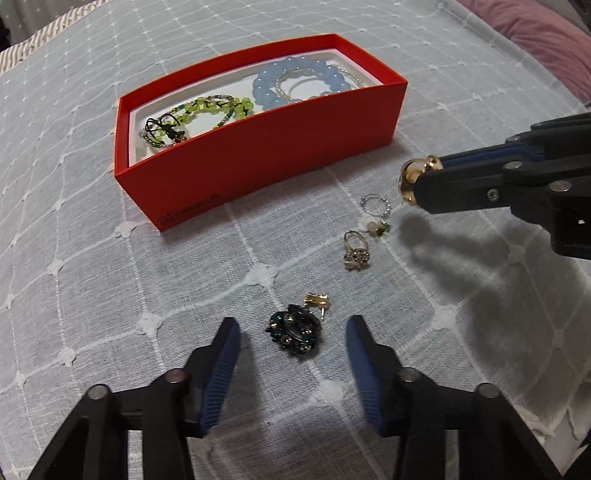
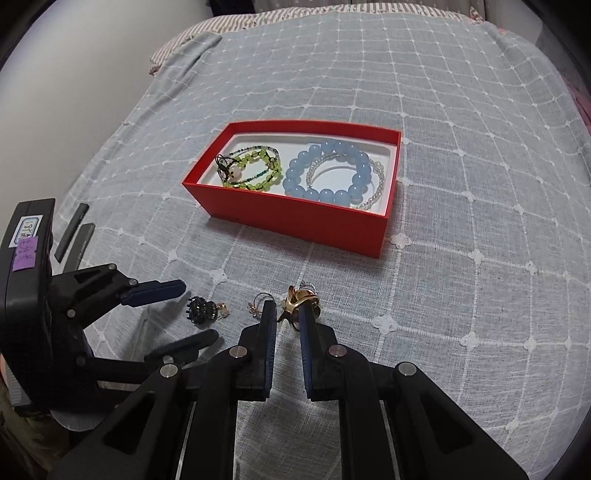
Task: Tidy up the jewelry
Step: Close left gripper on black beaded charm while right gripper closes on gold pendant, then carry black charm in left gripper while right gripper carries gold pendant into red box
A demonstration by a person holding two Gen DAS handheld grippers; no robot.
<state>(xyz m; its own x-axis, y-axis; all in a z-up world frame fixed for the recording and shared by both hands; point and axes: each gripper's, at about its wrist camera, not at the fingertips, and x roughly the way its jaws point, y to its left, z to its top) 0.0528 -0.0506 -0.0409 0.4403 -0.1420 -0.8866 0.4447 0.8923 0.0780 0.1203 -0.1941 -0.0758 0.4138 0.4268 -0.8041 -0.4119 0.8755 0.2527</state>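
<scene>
A red box [image 1: 258,162] [image 2: 295,221] on the grey checked bedspread holds a green bead bracelet [image 1: 207,110] [image 2: 255,166] and a pale blue bead bracelet [image 1: 295,85] [image 2: 325,173]. My left gripper [image 1: 293,325] [image 2: 197,312] stands open low over the cloth, its fingers on either side of a dark blue jewelled brooch [image 1: 293,336] [image 2: 201,314] without touching it. My right gripper [image 1: 421,181] [image 2: 287,308] is shut on a gold ring [image 1: 408,177] [image 2: 295,297], held just above the cloth. A thin silver ring [image 1: 375,206] and a small flower ring [image 1: 354,253] lie between the two.
Two dark flat bars [image 2: 74,236] lie near the bedspread's left edge, where the surface drops off. A pink pillow [image 1: 546,48] sits at the far right and striped fabric [image 2: 258,18] at the far end. Open cloth lies right of the box.
</scene>
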